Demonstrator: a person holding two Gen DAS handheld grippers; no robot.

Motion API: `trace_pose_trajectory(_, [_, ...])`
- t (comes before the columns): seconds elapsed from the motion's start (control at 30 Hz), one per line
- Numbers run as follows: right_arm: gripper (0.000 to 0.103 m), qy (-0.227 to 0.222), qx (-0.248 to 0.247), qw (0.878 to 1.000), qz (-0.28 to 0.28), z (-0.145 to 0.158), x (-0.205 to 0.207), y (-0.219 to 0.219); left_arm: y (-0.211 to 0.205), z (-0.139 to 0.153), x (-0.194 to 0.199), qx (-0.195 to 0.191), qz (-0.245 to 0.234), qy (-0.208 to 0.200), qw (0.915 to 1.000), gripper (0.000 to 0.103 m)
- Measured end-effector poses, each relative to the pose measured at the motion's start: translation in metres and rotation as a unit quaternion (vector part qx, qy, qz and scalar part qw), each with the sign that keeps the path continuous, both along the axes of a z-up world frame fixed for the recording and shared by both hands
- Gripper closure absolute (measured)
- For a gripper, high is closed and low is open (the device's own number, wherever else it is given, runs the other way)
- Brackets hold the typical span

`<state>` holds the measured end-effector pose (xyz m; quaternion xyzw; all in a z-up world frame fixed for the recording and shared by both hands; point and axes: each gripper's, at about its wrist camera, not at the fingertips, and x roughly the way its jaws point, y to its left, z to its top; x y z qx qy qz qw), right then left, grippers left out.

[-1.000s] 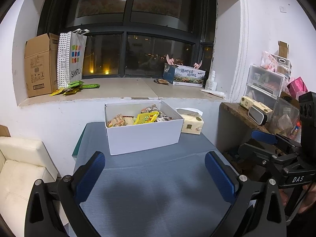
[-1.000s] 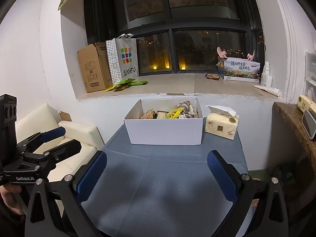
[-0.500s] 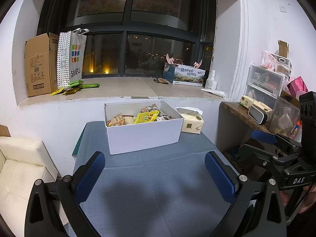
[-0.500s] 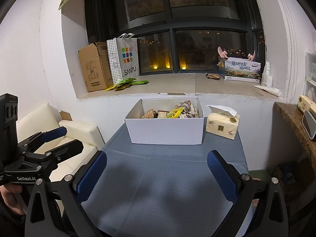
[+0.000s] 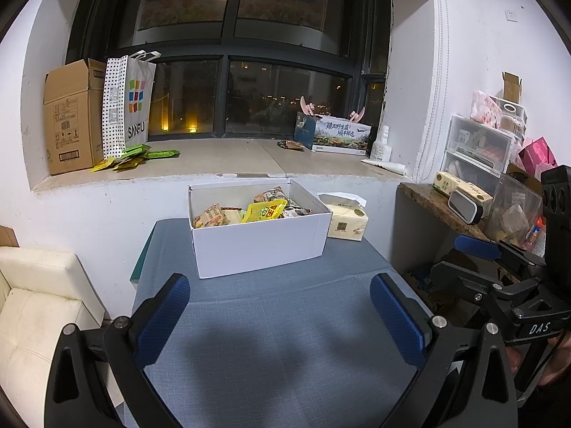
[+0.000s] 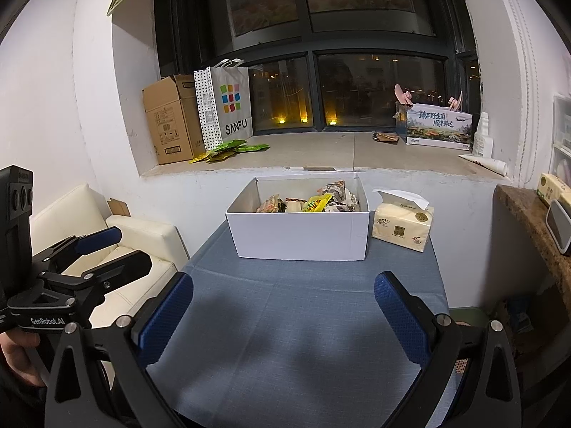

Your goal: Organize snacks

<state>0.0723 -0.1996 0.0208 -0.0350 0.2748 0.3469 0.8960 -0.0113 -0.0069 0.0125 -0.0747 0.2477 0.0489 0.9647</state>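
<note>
A white cardboard box [image 5: 260,246] [image 6: 299,239] stands at the far end of the blue-grey table [image 5: 278,339] [image 6: 296,321]. It holds several snack packets, among them a yellow one [image 5: 264,211] [image 6: 316,202]. My left gripper [image 5: 282,306] is open and empty, held over the near part of the table, well short of the box. My right gripper [image 6: 283,306] is open and empty too, also short of the box. Each gripper shows at the edge of the other's view: the right gripper [image 5: 478,260] and the left gripper [image 6: 103,253].
A tissue pack [image 5: 344,219] [image 6: 401,226] lies right of the box. The window sill behind holds a cardboard carton [image 5: 71,117], a SANFU bag [image 5: 130,107], green packets [image 5: 139,153] and a printed box [image 5: 339,135]. A cream sofa [image 6: 117,242] stands left, a cluttered shelf [image 5: 474,192] right.
Both views have shifted very slightly; the box sits a touch lower and farther in frame. Both grippers stay open and empty.
</note>
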Motion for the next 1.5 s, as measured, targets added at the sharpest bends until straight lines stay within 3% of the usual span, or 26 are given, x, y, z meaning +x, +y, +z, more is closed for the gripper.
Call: trace_pose_trajectory(1.5, [0.0,-0.001,-0.003,1.0,0.009,0.0012,0.0016,-0.0008,0.0002,-0.0015,0.0028,0.0,-0.006,0.002,1.0,0.0])
